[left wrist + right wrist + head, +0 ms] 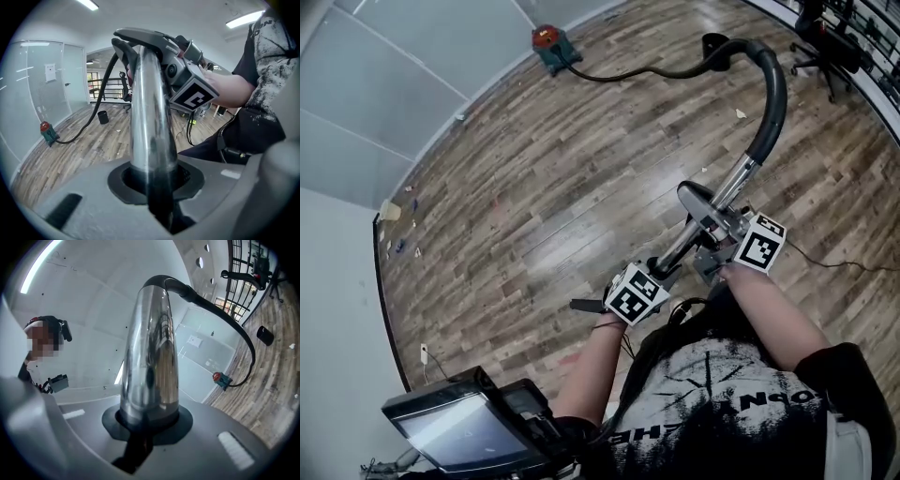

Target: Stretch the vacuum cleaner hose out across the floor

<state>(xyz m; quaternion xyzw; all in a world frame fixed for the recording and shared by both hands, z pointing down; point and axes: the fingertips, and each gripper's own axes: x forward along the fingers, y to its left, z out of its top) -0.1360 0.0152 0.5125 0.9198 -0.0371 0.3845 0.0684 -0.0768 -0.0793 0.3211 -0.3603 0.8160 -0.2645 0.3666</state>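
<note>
A red and green vacuum cleaner [551, 42] stands far off by the glass wall. Its black hose [656, 70] snakes over the wood floor, rises into a curved black handle [773, 94] and joins a chrome wand tube [727, 192]. My left gripper [661, 272] is shut on the lower part of the tube, my right gripper [712, 230] shut on it just above. In the left gripper view the chrome tube [150, 131] rises out of the jaws of the left gripper [157, 187]. The right gripper view shows the tube [150, 366] in the right gripper [147, 423], the hose [225, 319] curving away.
A black office chair [830, 47] stands at the far right. A small black bin [103, 117] sits on the floor near a railing. A thin cable [834, 264] lies at the right, scraps of litter [394, 216] along the left wall. A screen device [459, 427] is at bottom left.
</note>
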